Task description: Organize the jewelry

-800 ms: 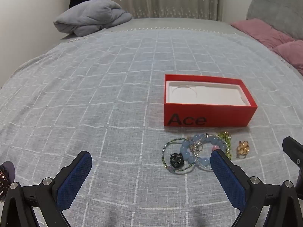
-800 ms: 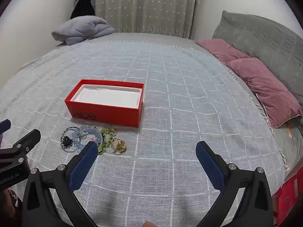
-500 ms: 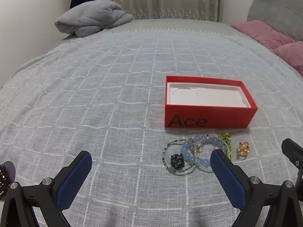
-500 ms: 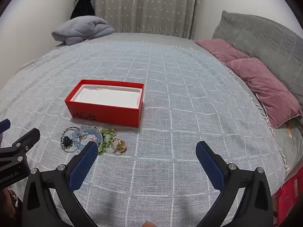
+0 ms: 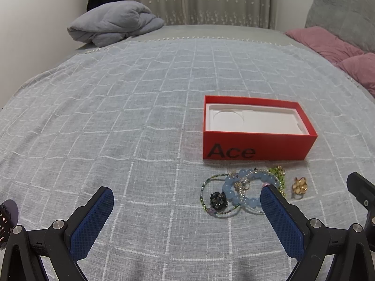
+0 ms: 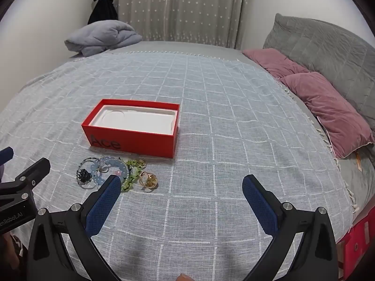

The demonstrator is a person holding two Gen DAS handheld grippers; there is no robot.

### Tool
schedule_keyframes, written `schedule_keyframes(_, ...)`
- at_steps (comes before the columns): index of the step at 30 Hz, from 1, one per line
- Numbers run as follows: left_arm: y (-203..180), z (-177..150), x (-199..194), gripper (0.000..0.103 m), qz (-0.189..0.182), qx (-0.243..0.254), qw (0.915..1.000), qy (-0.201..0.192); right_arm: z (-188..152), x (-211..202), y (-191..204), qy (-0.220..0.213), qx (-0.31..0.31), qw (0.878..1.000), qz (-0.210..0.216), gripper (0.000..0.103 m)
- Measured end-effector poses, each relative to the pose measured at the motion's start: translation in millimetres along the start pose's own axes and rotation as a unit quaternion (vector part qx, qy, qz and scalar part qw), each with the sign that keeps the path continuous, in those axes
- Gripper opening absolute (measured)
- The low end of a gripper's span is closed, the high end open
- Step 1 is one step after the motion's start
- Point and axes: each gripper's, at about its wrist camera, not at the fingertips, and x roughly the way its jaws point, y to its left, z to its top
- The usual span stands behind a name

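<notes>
1. We are holding the left gripper (image 5: 187,213) and the right gripper (image 6: 181,199) with fingers spread wide, gripping nothing.
2. The jewelry pile (image 5: 241,193) is lying on the bedspread (image 5: 117,117), just before the red box (image 5: 255,149).

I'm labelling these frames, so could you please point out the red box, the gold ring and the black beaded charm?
red box (image 5: 257,151): left wrist view, front wall.
gold ring (image 6: 149,179): right wrist view, flower-shaped top.
black beaded charm (image 5: 218,201): left wrist view, centre of cluster.
</notes>
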Motion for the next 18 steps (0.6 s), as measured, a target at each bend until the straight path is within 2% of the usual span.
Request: schedule_keyframes(18, -1.4, 1.4, -1.6, 0.103, 0.0, 0.001, 1.0, -0.003, -0.1, -0.2, 1.2, -0.001, -0.001, 1.0, 0.0, 0.103)
